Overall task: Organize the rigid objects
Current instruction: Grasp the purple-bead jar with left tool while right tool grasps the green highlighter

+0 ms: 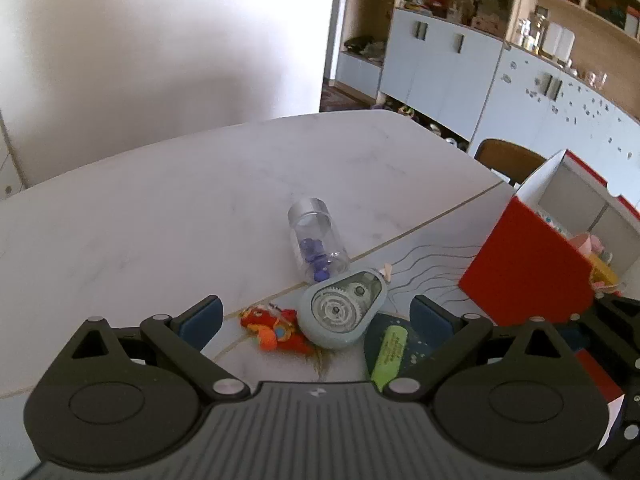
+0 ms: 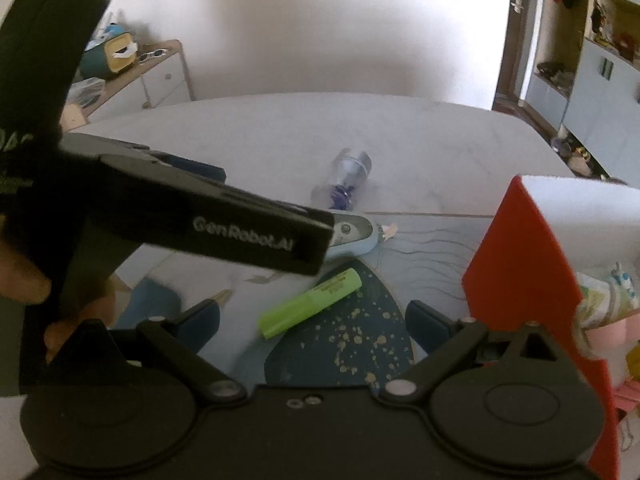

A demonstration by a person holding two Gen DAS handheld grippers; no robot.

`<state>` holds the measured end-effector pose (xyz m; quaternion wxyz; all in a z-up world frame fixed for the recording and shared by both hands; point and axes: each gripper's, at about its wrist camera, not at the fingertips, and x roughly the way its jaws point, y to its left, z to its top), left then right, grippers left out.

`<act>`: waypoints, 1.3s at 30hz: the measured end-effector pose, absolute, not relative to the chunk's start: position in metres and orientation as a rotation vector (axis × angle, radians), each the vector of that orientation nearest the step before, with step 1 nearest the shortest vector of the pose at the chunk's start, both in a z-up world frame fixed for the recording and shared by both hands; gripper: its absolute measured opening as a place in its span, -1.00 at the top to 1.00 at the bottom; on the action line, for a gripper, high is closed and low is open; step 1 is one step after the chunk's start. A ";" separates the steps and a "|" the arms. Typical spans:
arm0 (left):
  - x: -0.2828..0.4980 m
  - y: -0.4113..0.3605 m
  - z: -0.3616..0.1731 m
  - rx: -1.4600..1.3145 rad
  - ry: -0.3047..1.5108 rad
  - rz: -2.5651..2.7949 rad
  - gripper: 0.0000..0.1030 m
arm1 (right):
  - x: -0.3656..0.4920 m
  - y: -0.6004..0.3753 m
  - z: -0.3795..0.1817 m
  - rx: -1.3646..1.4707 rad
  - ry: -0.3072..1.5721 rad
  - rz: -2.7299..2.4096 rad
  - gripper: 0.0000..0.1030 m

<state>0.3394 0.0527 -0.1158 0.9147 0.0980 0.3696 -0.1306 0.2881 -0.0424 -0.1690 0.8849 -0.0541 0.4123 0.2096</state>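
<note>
A grey-blue correction-tape dispenser (image 1: 340, 312) lies on the table between my left gripper's (image 1: 316, 314) open fingers. Left of it is a small red and orange toy (image 1: 274, 330); right of it a green highlighter (image 1: 390, 354) rests on a dark blue speckled mat (image 1: 416, 344). A clear jar (image 1: 316, 238) with purple pieces lies on its side further out. My right gripper (image 2: 312, 320) is open above the highlighter (image 2: 312, 302) and mat (image 2: 352, 344), holding nothing. The left gripper's body crosses the right wrist view, hiding most of the dispenser (image 2: 354, 232).
A red and white open box (image 1: 532, 264) with several small items inside stands at the right, close to both grippers. The white marble table (image 1: 160, 216) stretches far and left. A chair back (image 1: 508, 158) and shelves stand beyond. A hand (image 2: 24, 276) holds the left gripper.
</note>
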 end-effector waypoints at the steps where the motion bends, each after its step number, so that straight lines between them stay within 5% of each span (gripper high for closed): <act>1: 0.342 0.052 -0.118 0.215 0.759 -0.272 -0.95 | 0.291 -0.041 -0.171 -0.110 0.863 0.432 -0.91; 17: 0.410 0.038 -0.122 0.172 0.810 -0.256 -0.95 | 0.321 -0.037 -0.191 -0.058 0.938 0.372 -0.59; 30: 0.456 0.044 -0.148 0.070 0.926 -0.160 -0.93 | 0.319 -0.026 -0.199 -0.072 0.985 0.336 -0.16; 39: 0.457 0.037 -0.150 0.126 0.924 -0.144 -0.40 | 0.320 -0.026 -0.199 -0.098 0.986 0.304 0.36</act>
